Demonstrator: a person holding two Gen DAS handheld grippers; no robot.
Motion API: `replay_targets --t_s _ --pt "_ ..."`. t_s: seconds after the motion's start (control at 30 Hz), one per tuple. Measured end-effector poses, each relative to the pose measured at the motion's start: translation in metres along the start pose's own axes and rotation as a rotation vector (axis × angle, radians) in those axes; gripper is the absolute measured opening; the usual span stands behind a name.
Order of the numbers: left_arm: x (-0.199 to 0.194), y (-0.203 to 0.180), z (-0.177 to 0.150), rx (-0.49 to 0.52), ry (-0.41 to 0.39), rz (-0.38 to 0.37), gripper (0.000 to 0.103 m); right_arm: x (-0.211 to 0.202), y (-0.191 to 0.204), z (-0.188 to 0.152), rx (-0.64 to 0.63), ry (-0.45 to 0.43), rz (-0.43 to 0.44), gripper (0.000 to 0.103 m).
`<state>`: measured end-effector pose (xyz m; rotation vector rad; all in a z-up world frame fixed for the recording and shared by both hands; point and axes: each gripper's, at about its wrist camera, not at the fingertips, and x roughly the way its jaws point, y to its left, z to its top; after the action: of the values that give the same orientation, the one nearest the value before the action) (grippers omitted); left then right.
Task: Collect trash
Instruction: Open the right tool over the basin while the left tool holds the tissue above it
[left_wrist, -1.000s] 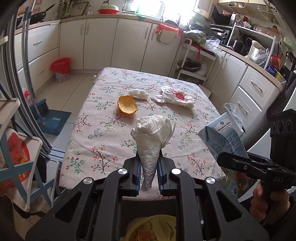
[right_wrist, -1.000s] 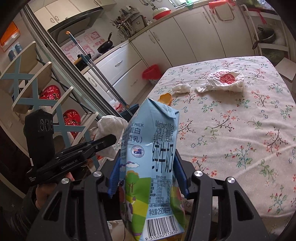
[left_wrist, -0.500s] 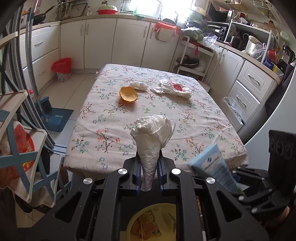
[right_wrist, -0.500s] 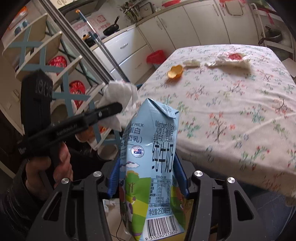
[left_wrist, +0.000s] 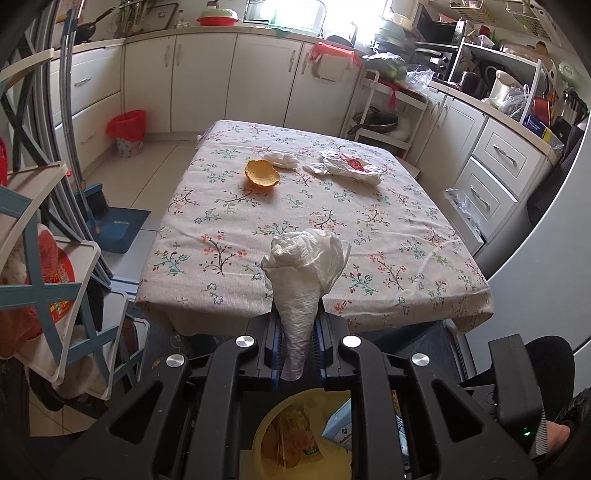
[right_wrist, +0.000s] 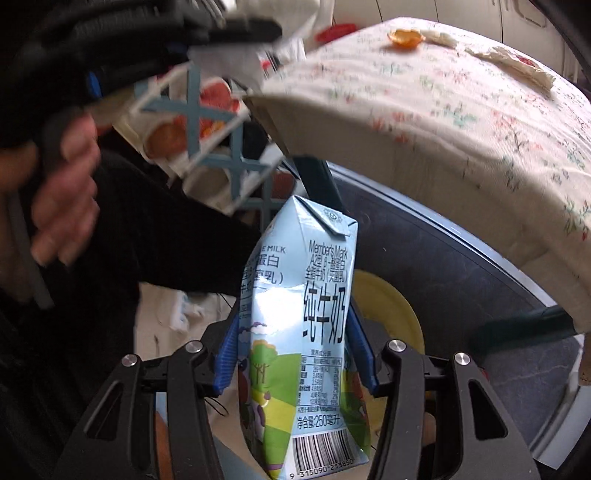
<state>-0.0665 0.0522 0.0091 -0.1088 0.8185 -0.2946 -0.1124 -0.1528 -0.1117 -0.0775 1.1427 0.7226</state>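
Observation:
My left gripper (left_wrist: 295, 347) is shut on a crumpled white paper towel (left_wrist: 304, 269), held off the near edge of the floral table (left_wrist: 229, 273). My right gripper (right_wrist: 297, 354) is shut on a light blue milk carton (right_wrist: 299, 332), low beside the table and over a yellow bin (right_wrist: 391, 306). The bin (left_wrist: 269, 439) also shows under the left gripper, with the carton's corner (left_wrist: 338, 424) above it. On the table lie an orange peel (left_wrist: 261, 172), a white tissue (left_wrist: 282, 159) and a red-stained white wrapper (left_wrist: 347, 168).
A blue and white rack (left_wrist: 40, 280) stands left of the table. A red-lined waste basket (left_wrist: 127, 134) is by the far cabinets. A dustpan (left_wrist: 118, 225) lies on the floor. White drawers (left_wrist: 491, 173) run along the right.
Both grippers have pulled back from the table. My right gripper has dropped below the table's edge with the carton, down over the yellow bin. The left gripper still holds the paper towel.

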Motion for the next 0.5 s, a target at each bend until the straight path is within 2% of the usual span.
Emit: replay_targets --t_s 0.1,0.2,0.3,0.37,0.5 --pt "-0.002 0.000 -0.003 -0.002 0.002 0.002 0.014 0.001 -0.006 -0.004 0.030 0.020 -0.012 0.060" --pt "-0.005 0.003 -0.008 -0.003 0.006 0.005 0.014 -0.009 -0.017 -0.004 0.078 -0.012 -0.024 0.061" --pt "-0.006 0.004 -0.014 0.000 0.016 0.009 0.014 -0.020 -0.028 -0.004 0.135 -0.062 -0.049 0.062" --pt "-0.006 0.006 -0.018 0.002 0.025 0.012 0.013 -0.028 -0.039 -0.002 0.196 -0.109 -0.073 0.066" --pt "-0.004 0.012 -0.025 0.006 0.054 0.012 0.014 -0.051 -0.071 -0.004 0.370 -0.225 -0.087 0.068"
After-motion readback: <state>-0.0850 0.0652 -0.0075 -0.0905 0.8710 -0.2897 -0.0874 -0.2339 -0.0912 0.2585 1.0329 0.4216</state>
